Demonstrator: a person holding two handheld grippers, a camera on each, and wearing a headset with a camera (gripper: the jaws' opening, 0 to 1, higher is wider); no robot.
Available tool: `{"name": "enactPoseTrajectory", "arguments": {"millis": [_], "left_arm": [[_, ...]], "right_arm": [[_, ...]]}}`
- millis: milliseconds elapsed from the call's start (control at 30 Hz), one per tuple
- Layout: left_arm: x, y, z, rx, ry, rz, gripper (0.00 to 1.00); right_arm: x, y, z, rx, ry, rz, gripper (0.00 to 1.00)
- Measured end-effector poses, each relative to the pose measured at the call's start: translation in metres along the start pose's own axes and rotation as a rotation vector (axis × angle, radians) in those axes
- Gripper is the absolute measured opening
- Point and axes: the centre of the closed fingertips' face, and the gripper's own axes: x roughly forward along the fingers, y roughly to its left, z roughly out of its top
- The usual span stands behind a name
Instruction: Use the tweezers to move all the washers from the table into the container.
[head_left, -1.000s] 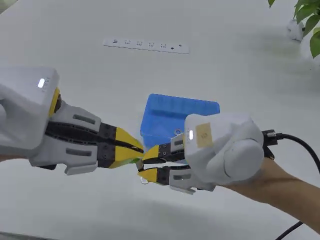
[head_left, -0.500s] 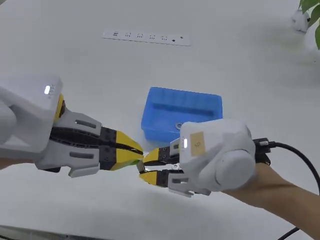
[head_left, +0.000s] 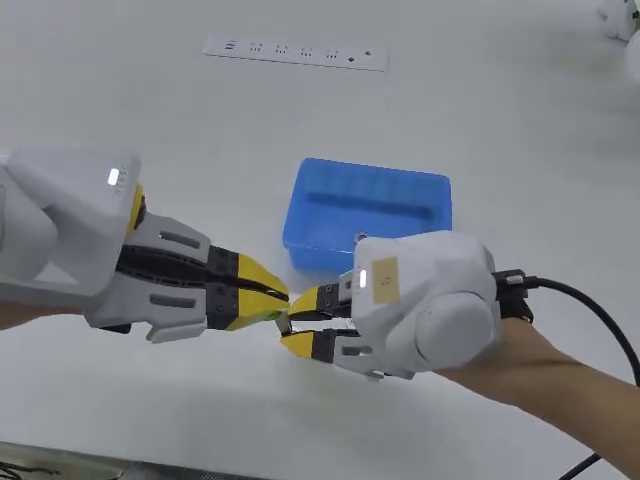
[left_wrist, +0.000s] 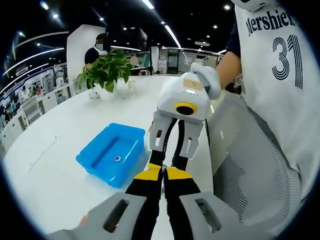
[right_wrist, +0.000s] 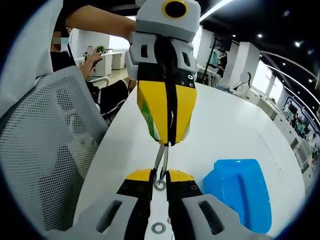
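Tweezers (right_wrist: 162, 155) are clamped in L gripper (left_wrist: 162, 171), jaws fully closed on them, tips reaching in between R gripper (right_wrist: 160, 176) jaws. R jaws sit a narrow gap apart either side of the tips; can't tell if they're pressing. Washer (right_wrist: 160, 185) sits in that gap at the tips. Second washer (right_wrist: 159, 228) lies on bench (right_wrist: 225, 135) under R gripper. Blue container (left_wrist: 107, 149) is ahead-left of L gripper, w/ third washer (left_wrist: 117, 158) inside.

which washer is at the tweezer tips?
The upper washer in the right gripper view, between the right tool's jaws. The lower washer lies apart; the third washer sits in the container.
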Motion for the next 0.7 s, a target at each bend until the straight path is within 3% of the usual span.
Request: {"name": "enactPoseTrajectory", "arguments": {"millis": [700], "left_arm": [[0.0032, -0.0024, -0.0009, -0.023, 0.013, -0.011, 0.05]], "right_arm": [[0.0012, 0.0046, -0.0031, 0.009, 0.012, 0.017, 0.12]]}}
